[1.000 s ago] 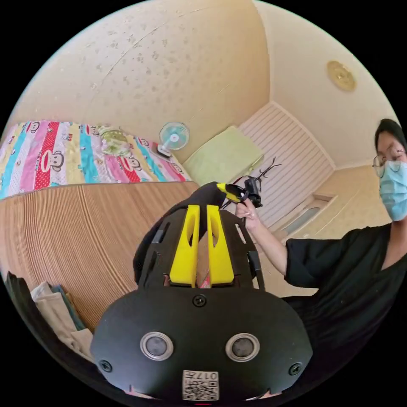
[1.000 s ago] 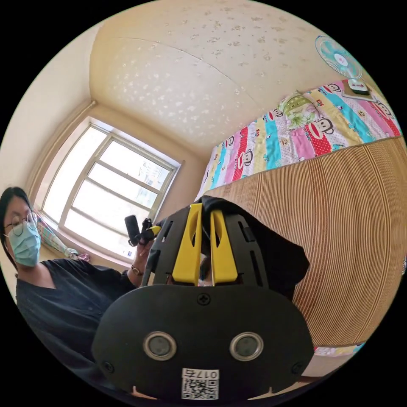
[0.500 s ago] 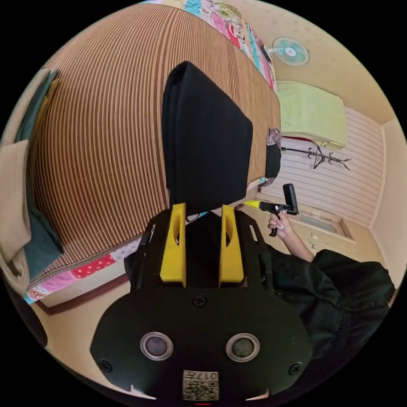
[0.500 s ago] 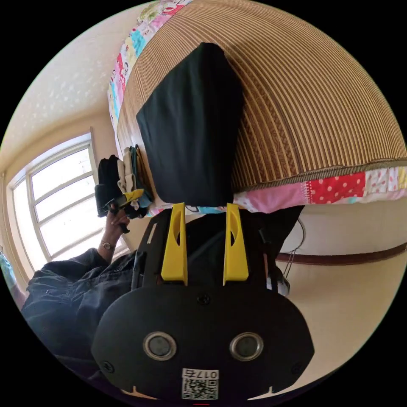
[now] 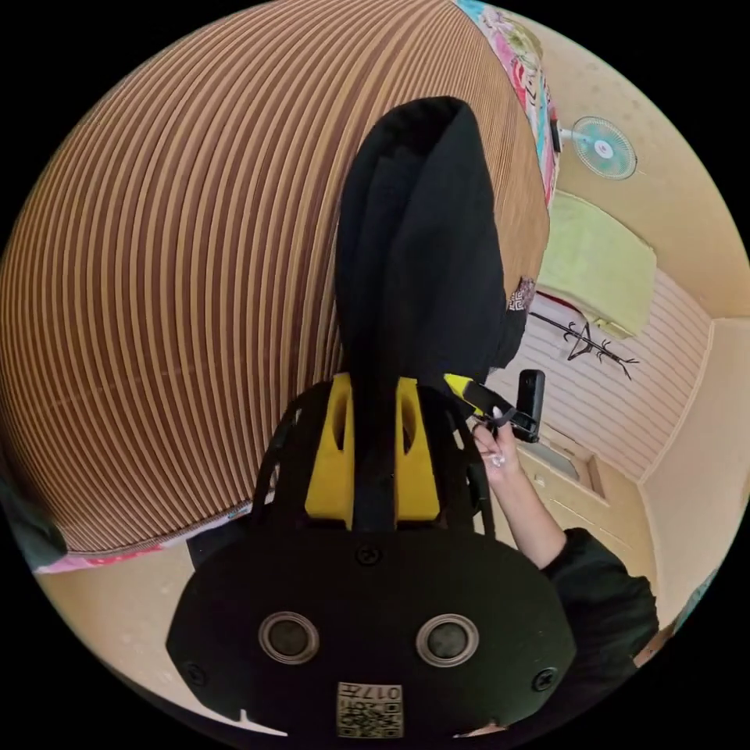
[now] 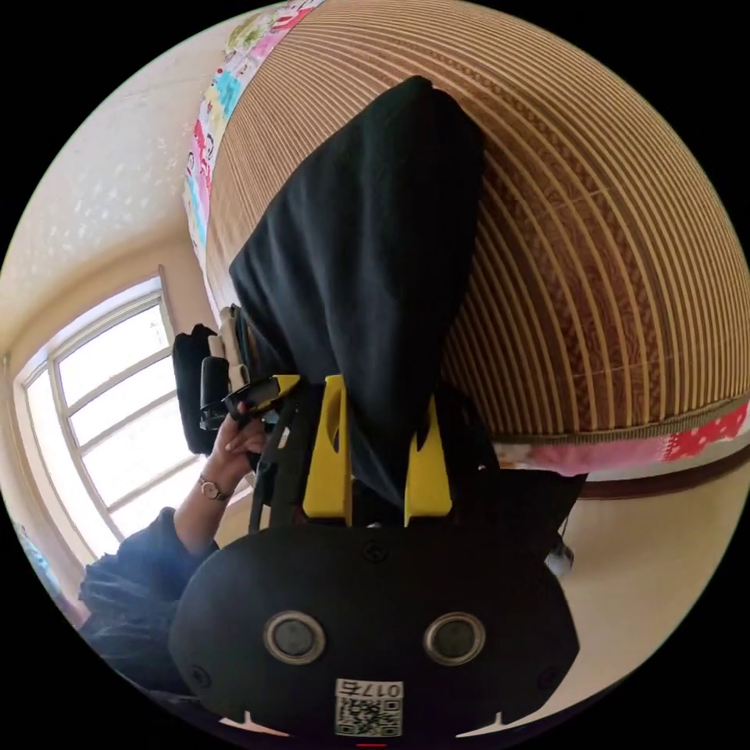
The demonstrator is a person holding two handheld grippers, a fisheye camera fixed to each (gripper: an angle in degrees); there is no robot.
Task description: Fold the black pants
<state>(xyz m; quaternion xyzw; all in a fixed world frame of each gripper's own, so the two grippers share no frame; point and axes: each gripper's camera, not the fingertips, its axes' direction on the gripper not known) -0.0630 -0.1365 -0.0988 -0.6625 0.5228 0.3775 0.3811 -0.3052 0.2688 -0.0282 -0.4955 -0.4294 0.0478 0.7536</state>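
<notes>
Left gripper (image 5: 373, 391): seen at the lower middle of the left gripper view; its yellow jaws are brought close together, with black cloth pinched between them.
Right gripper (image 6: 377, 398): seen at the lower middle of the right gripper view; its yellow jaws are likewise pressed onto a fold of black cloth that runs down between them.
Pants (image 5: 418, 242): a bunched, folded black bundle is held at its near end by both grippers; the rest is stretched away from the jaws over the mat. In the right gripper view the pants (image 6: 367, 258) are seen as a broad dark shape narrowing toward the jaws. Whether the far end is resting on the mat or is lifted cannot be told.
Mat (image 5: 172, 258): a brown striped mat is spread over the bed, under and around the pants.
Sheet (image 6: 205, 148): a bright patterned sheet is shown along the mat's edges.
Other gripper in the left gripper view: the right gripper (image 5: 467, 391) is seen just beside the pants, held by a hand (image 5: 494, 447).
Other gripper in the right gripper view: the left gripper (image 6: 269, 391) is seen just beside the pants, held by a hand (image 6: 238, 449) with a watch on the wrist.
Clothes pile (image 6: 207, 367): folded garments are stacked at the bed's edge, near the window (image 6: 109, 414).
Fan (image 5: 603, 148): mounted on the wall beyond the bed.
</notes>
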